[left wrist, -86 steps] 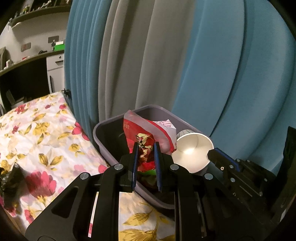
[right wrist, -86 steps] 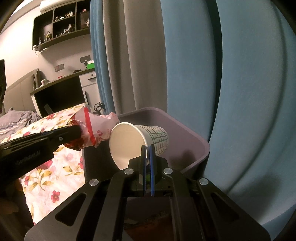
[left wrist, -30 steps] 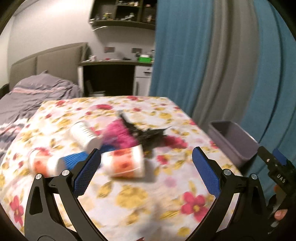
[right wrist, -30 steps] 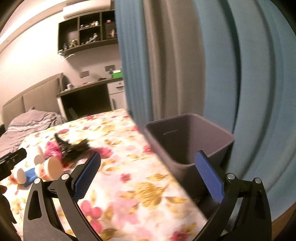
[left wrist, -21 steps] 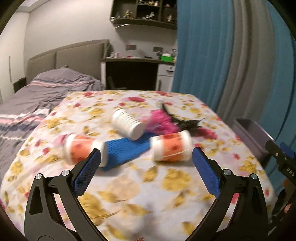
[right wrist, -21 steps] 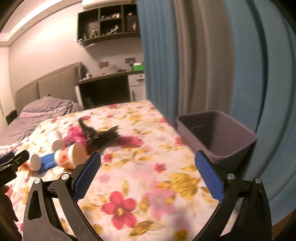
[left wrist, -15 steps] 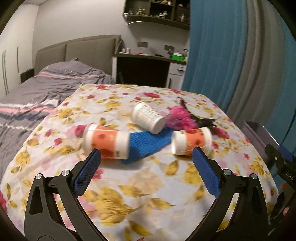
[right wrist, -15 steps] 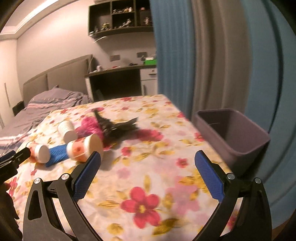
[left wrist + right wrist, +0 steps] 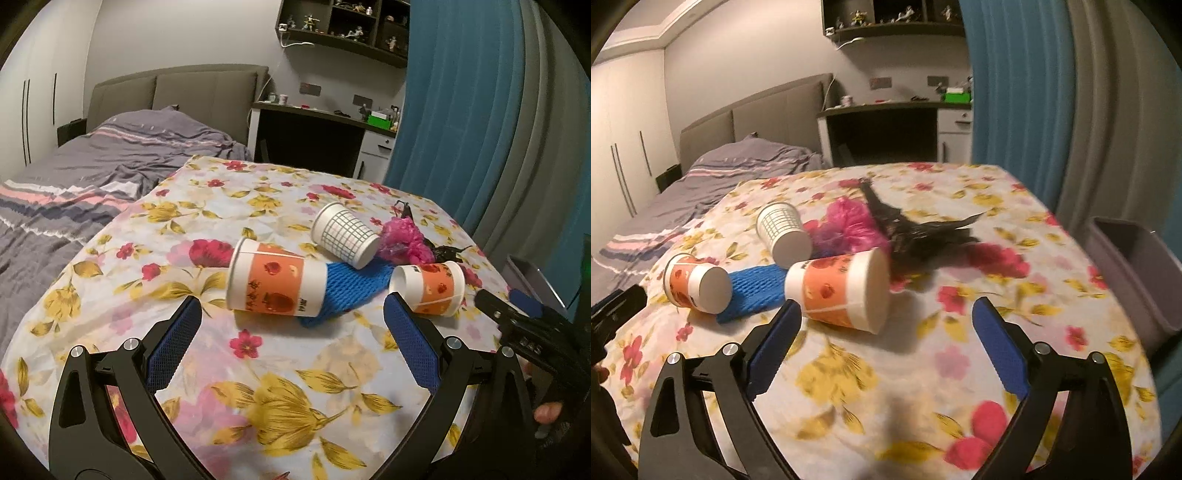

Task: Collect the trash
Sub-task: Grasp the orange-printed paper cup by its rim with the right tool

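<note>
Trash lies on a floral cloth. In the left wrist view an orange paper cup [image 9: 275,282] lies on its side just beyond my open, empty left gripper [image 9: 293,341]. A blue foam net [image 9: 351,286], a second orange cup [image 9: 428,284], a white grid cup [image 9: 343,236], a pink bag [image 9: 404,242] and a black bag [image 9: 445,251] lie behind. In the right wrist view my open, empty right gripper [image 9: 886,338] is just short of an orange cup [image 9: 840,293]. The other orange cup [image 9: 696,282], net [image 9: 755,290], grid cup [image 9: 783,230], pink bag [image 9: 851,221] and black bag [image 9: 919,232] show too.
A grey bin [image 9: 1134,273] stands at the table's right edge, seen also in the left wrist view [image 9: 532,277]. Blue and grey curtains [image 9: 1052,110] hang behind it. A bed with grey bedding [image 9: 92,173] lies to the left. A desk [image 9: 310,140] stands at the back.
Both grippers let go of a snack bag and a white cup at the bin, opened, then swung left and closed in on the cups on the table.
</note>
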`<state>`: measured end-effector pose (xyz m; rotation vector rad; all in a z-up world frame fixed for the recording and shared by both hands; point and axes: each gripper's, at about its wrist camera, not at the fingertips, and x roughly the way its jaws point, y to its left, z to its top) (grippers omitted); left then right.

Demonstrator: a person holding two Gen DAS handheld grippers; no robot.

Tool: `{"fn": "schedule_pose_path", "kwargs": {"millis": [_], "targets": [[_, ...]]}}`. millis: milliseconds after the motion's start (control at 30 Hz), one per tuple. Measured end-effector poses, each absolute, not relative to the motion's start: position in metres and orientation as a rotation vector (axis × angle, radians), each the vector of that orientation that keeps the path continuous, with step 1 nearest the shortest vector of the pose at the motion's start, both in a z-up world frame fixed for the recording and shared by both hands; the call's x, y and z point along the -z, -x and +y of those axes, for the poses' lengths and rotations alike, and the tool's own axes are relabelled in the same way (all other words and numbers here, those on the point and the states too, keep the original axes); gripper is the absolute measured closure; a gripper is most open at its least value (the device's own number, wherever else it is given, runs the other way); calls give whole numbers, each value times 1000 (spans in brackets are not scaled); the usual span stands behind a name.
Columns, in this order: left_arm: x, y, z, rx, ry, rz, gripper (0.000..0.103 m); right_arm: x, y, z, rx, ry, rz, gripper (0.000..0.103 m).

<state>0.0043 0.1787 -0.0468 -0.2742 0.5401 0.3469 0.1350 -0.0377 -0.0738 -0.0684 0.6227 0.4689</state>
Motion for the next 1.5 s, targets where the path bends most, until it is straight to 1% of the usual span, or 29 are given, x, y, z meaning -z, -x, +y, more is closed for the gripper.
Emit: {"fn": "schedule_pose_path", "kwargs": {"millis": [33,100,267,333,367,400,467,533,633,867,967,1200,1500], "targets": [[47,-4,181,-348,277,541,6,77,-140,-35,-478,62,637,21],[49,-3,186,-348,287,542,6,81,-147,-31,-489,55,659,29],[52,-5,192,-338,290,539,6,89,-159,-26,-543,32,706,44],[52,-6,192,-329,288,539,6,91,-160,-25,-565,25,716,54],[53,-7,192,-323,286,541,6,92,-161,-24,-577,21,722,57],[54,-8,192,-316,284,543,6,93,-160,-24,-594,14,730,62],[55,-10,192,-304,285,548,6,94,-160,-23,-612,12,735,67],[57,-13,191,-296,284,553,6,93,-157,-20,-632,17,731,75],[59,-18,191,-293,282,562,6,91,-153,-19,-652,26,723,84],[62,-21,191,-293,292,579,6,88,-145,-21,-684,25,707,92],[59,-21,183,-277,278,572,6,84,-139,-22,-688,29,685,99],[44,-34,153,-220,230,559,6,71,-127,-48,-633,11,622,99],[31,-87,106,-150,234,565,6,54,-126,-109,-478,-29,550,99]]}}
